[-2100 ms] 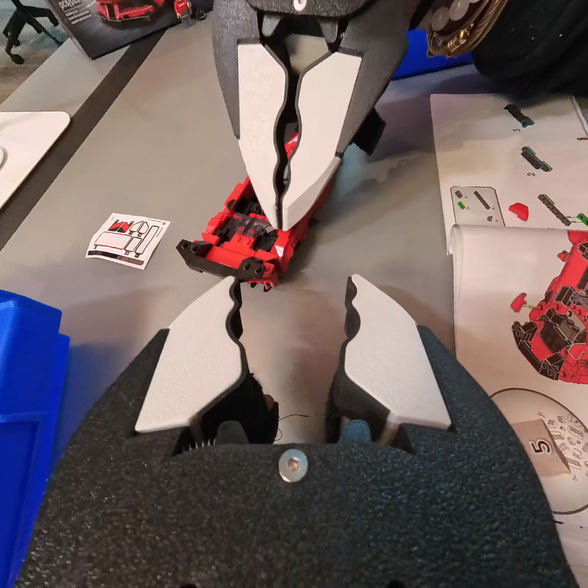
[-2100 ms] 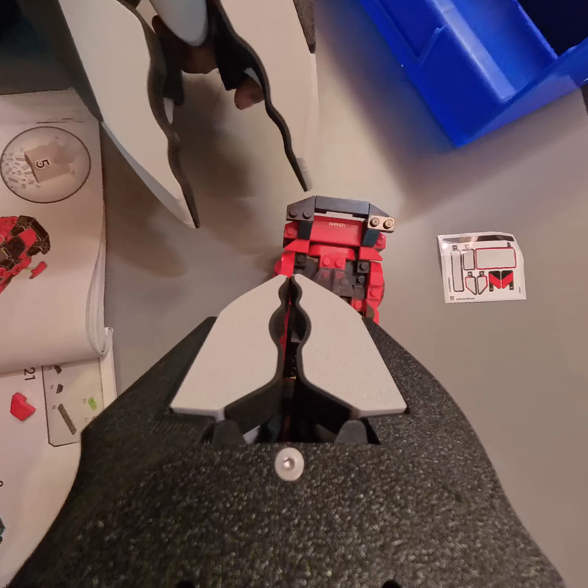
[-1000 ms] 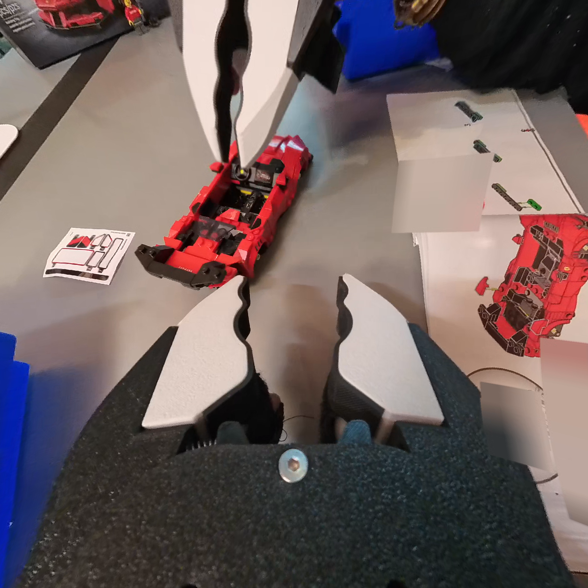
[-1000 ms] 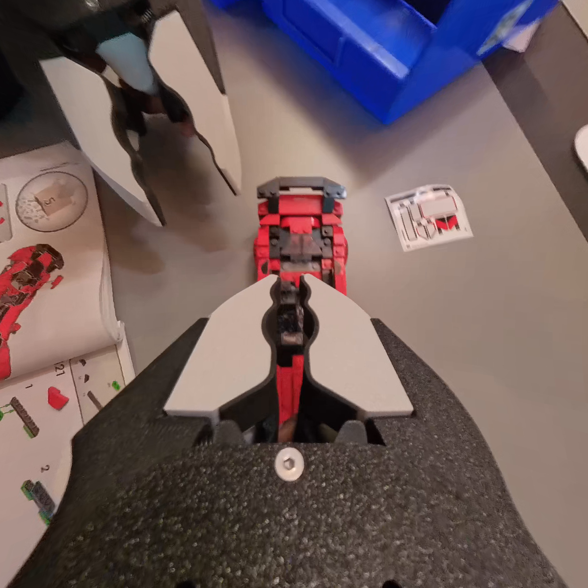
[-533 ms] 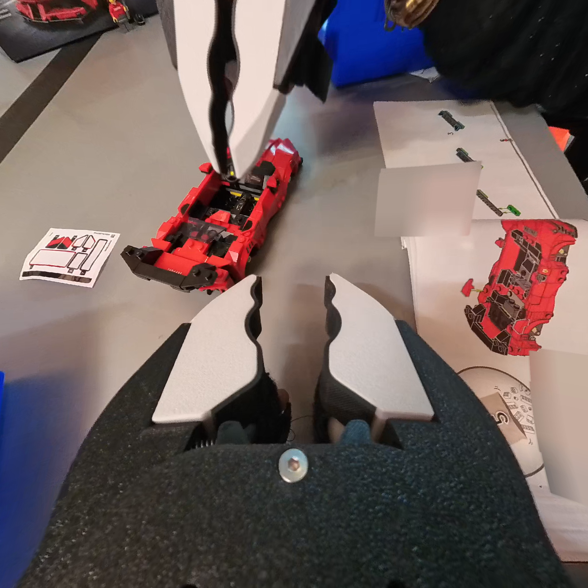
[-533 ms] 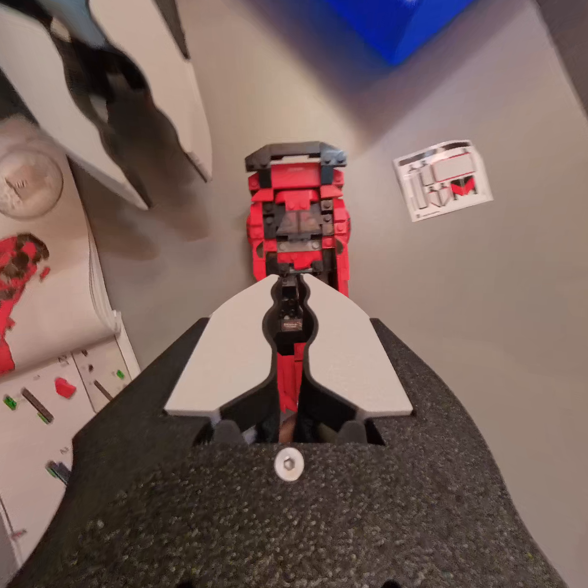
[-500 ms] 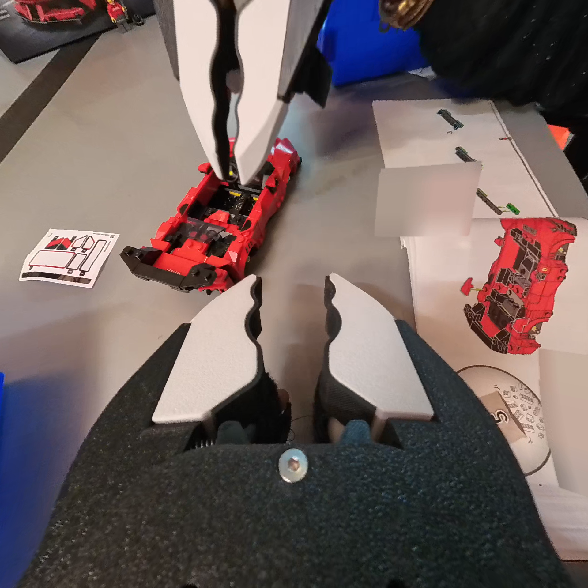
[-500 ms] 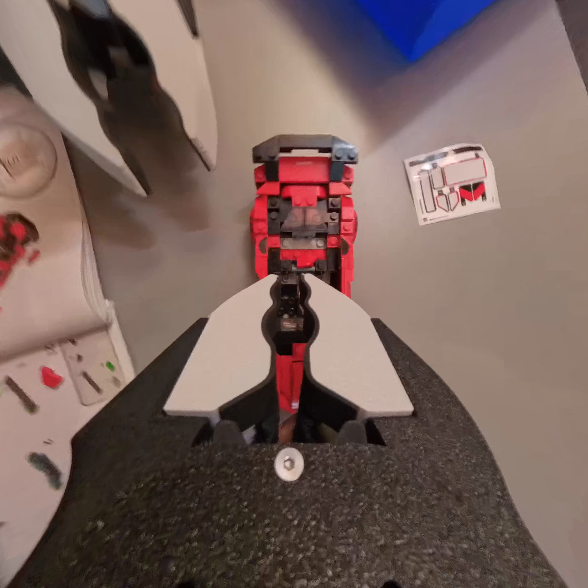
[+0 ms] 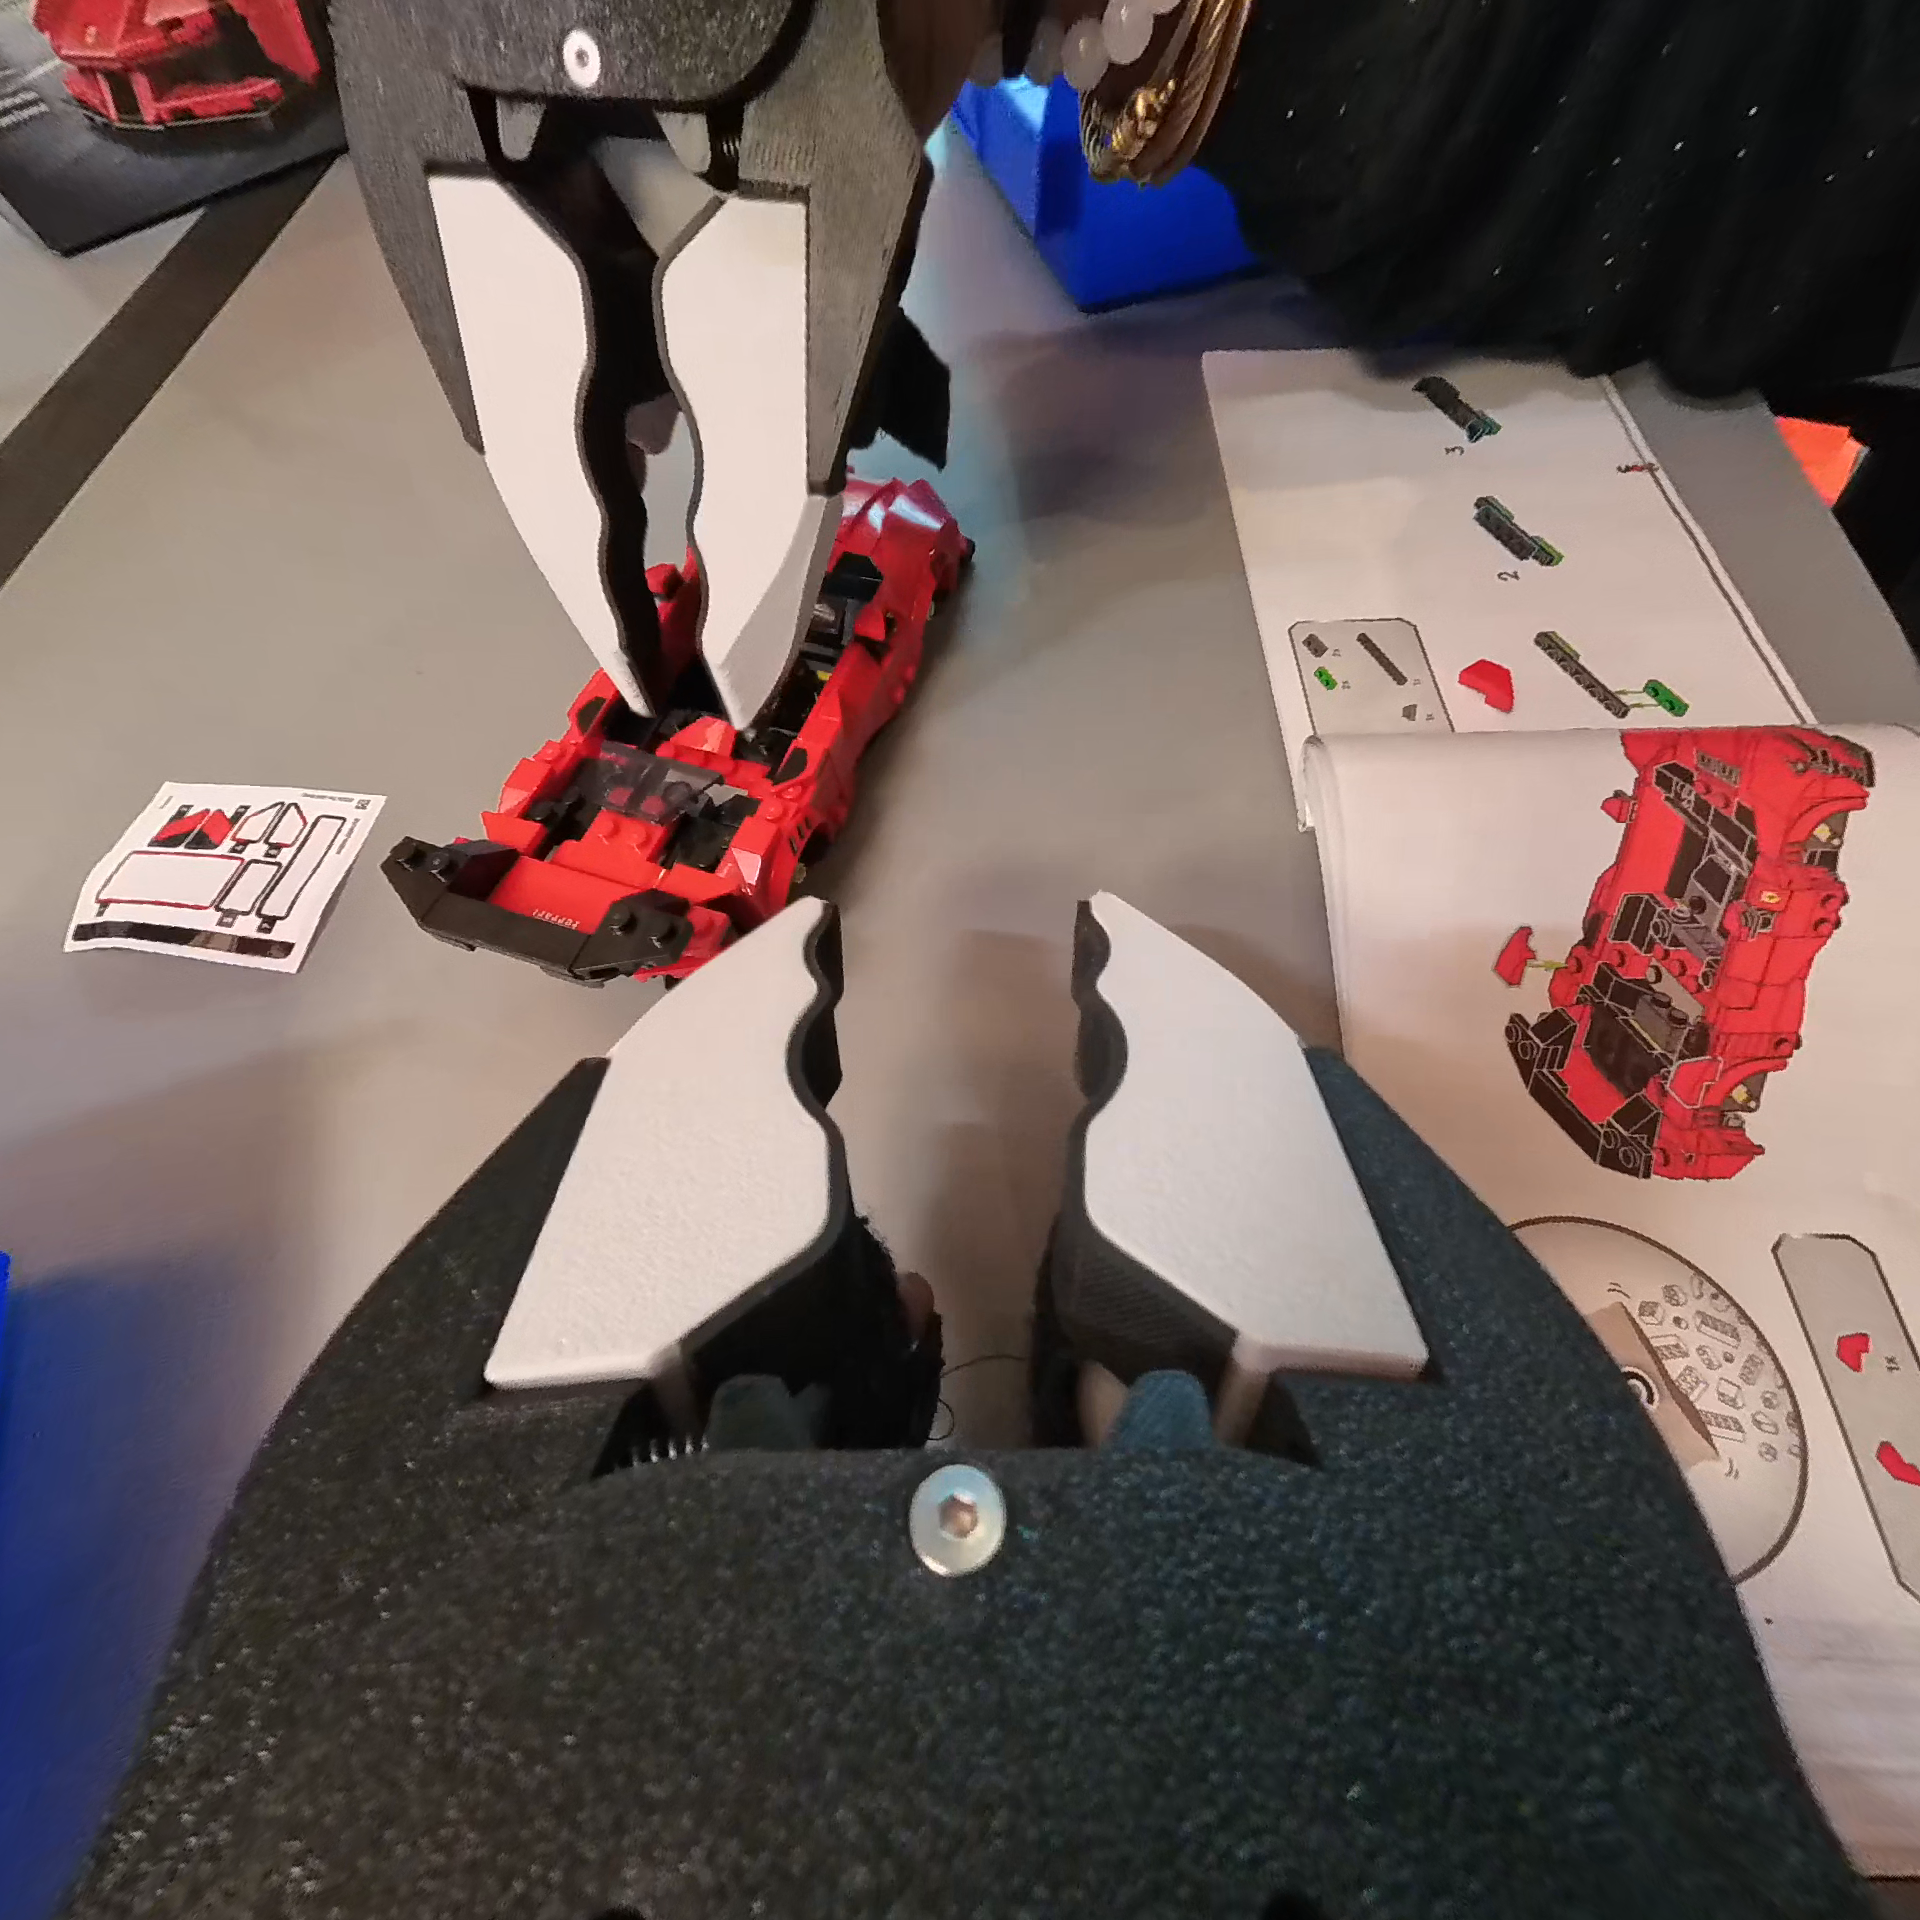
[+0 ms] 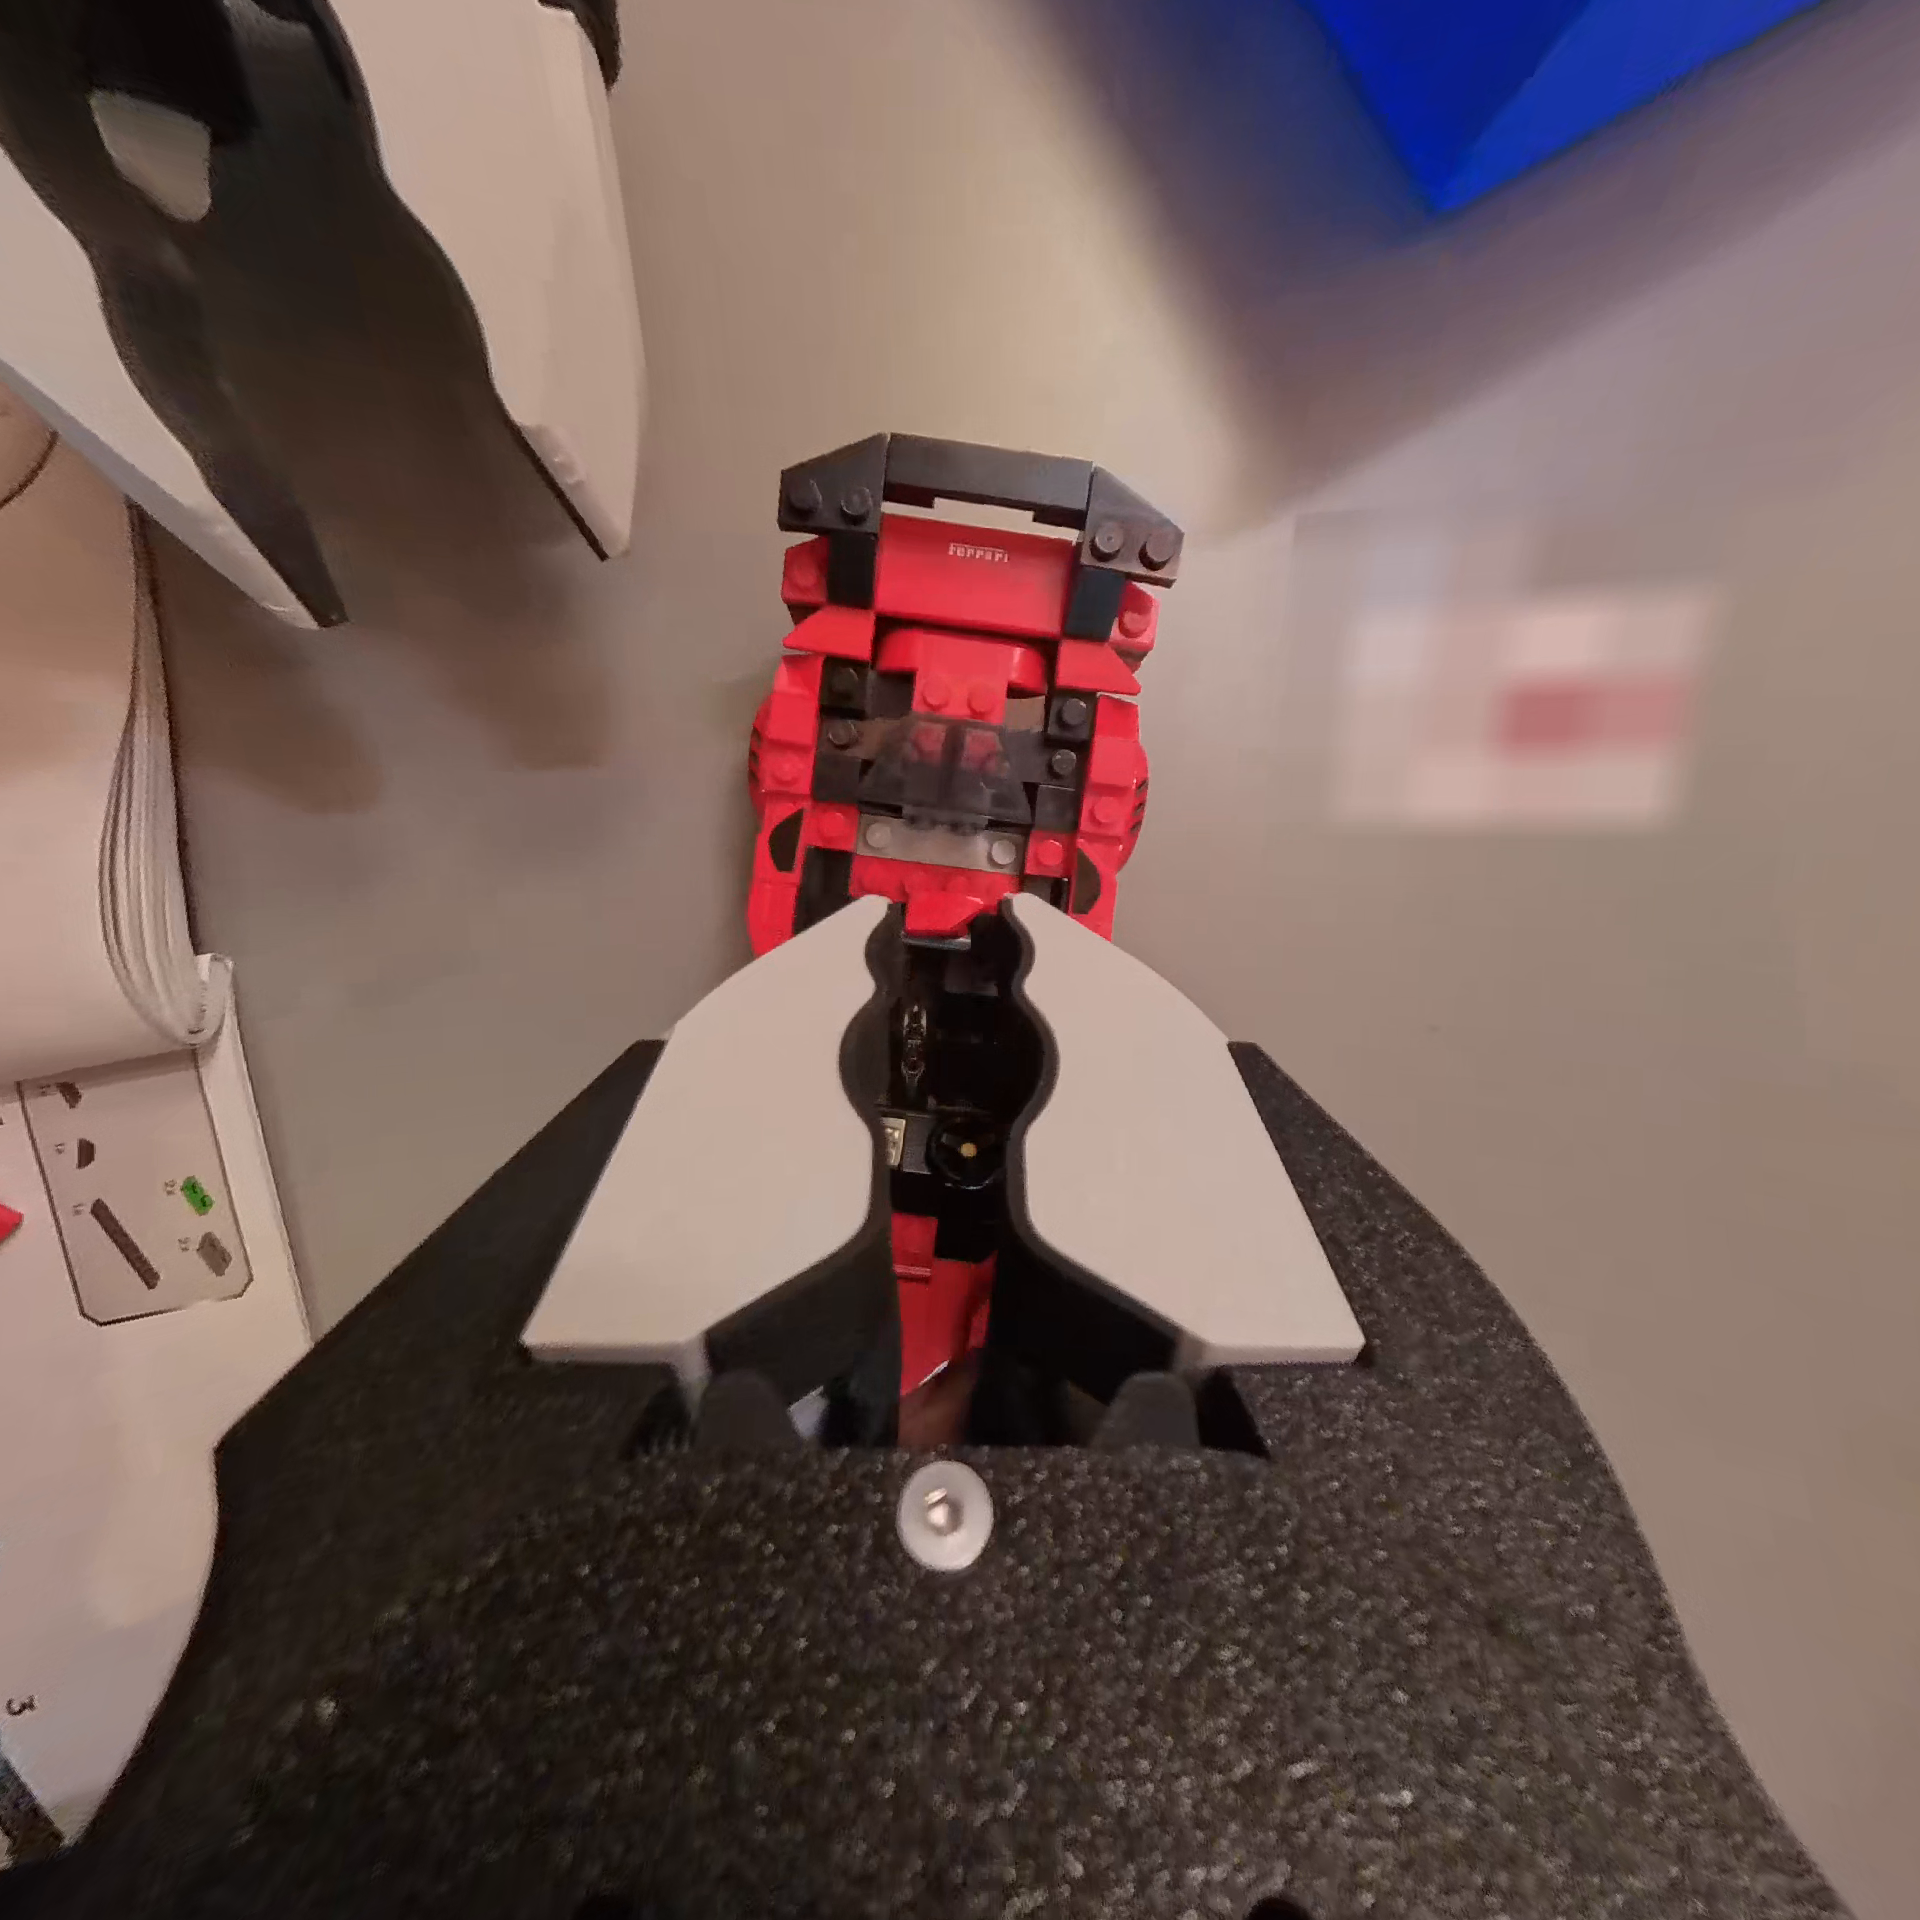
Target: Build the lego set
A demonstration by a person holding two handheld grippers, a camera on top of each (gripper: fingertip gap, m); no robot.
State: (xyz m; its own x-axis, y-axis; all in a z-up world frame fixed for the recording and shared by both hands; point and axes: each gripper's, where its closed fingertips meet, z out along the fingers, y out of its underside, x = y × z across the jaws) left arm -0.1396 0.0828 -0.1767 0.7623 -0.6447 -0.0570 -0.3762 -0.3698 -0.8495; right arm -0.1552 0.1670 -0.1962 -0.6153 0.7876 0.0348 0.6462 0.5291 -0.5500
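A part-built red and black lego car [image 9: 665,831] lies on the grey table [image 9: 260,520]. My right gripper [image 9: 694,715] comes down from the top of the left wrist view, its fingertips in the car's middle. In the right wrist view the right gripper [image 10: 938,906] has its jaws a small gap apart. A small red wedge piece [image 10: 940,914] on the car [image 10: 966,665] sits between the tips, with no contact showing. My left gripper [image 9: 958,912] is open and empty, just right of the car's black-bumper end. It also shows at the upper left of the right wrist view [image 10: 468,561].
An open instruction booklet [image 9: 1558,935] lies right of the car, and shows in the right wrist view [image 10: 104,1195]. A sticker sheet [image 9: 218,883] lies left of the car. A blue bin [image 9: 1101,218] stands behind. A person's dark sleeve with bracelets [image 9: 1153,94] is at top right. A printed box [image 9: 156,94] is at top left.
The right gripper has moved along the car from the cockpit toward the black-bumper end, and its jaws have parted a little. The left gripper has stayed open beside the car.
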